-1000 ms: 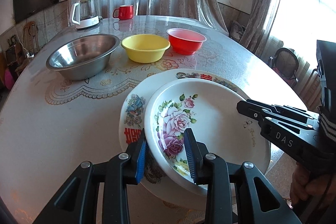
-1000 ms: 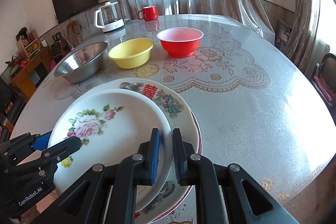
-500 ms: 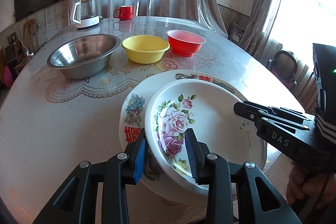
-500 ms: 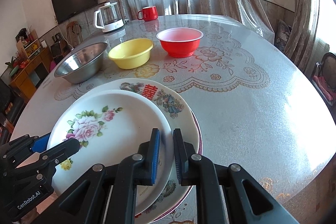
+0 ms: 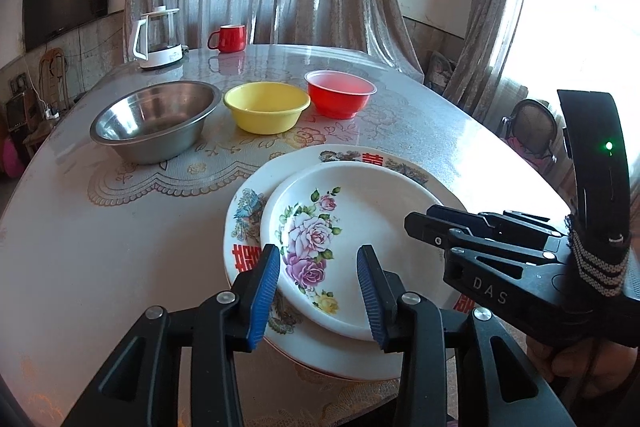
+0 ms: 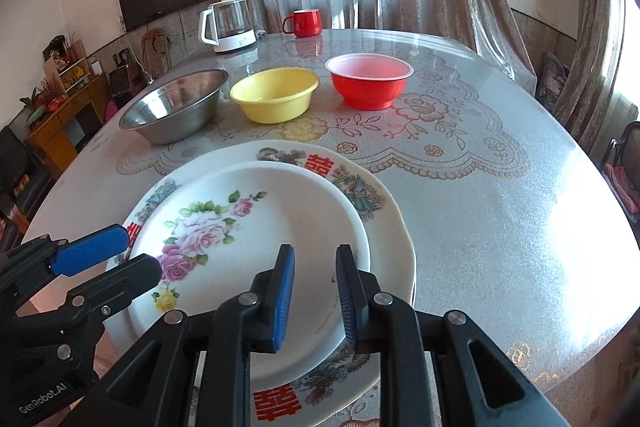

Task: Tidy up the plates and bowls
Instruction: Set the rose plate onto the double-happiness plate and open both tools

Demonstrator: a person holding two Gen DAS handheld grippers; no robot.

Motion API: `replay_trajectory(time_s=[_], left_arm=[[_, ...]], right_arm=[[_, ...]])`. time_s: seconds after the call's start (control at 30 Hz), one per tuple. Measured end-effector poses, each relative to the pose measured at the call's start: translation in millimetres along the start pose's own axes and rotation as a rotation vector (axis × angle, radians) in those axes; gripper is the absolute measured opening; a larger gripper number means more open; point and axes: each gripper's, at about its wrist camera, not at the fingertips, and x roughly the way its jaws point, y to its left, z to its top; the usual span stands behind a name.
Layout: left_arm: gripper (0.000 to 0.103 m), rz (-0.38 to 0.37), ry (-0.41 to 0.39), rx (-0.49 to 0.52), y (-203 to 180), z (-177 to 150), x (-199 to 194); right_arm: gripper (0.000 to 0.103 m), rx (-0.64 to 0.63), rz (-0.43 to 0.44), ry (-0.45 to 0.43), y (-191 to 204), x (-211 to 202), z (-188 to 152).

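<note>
Both sets of jaws have widened since the earlier frames, and the rose plate (image 5: 352, 227) that sat tilted in my grip now lies flat on the larger red-lettered plate (image 5: 404, 169), a little off centre toward me. My left gripper (image 5: 318, 293) is opening, its blue pads standing off either side of the rose plate's near rim without pressing it; my right gripper (image 6: 314, 297) is opening too, narrower, with that rim between the pads and, as far as I can judge, no longer pinched. To finish this release well, I want each pad fully clear of the rim before I back off, and I would draw both tools straight back along their own line, not lift, so a pad cannot catch the lip and drag the plate. The stack sits close to the near edge of the table (image 6: 500, 219), overhanging it slightly as far as I can tell, so any snag could tip it toward me. Ahead, the steel bowl (image 5: 156, 119), yellow bowl (image 5: 266, 111) and red bowl (image 5: 340, 97) stand in a row well apart from the plates, with bare tabletop between and wide open room to the right.
</note>
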Motion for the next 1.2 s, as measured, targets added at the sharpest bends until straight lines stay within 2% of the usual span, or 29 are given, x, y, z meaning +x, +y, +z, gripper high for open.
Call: replay_trajectory(time_s=[0.13, 0.27, 0.4, 1.13, 1.2], left_arm=[[0.04, 0.056, 0.009, -0.043, 12, 1, 1], [0.042, 0.076, 0.003, -0.077, 23, 2, -3], [0.044, 0.106, -0.003, -0.077, 25, 1, -4], [0.045, 0.143, 0.017, -0.126, 45, -4, -4], [0.045, 0.144, 0.019, -0.135, 47, -5, -3]], right_arm=[[0.021, -0.028, 0.005, 0.018, 5, 2, -2], [0.021, -0.036, 0.04, 0.04, 11, 7, -5], [0.026, -0.055, 0.039, 0.041, 16, 10, -7], [0.027, -0.029, 0.115, 0.021, 23, 2, 5], [0.03, -0.025, 0.133, 0.025, 25, 3, 9]])
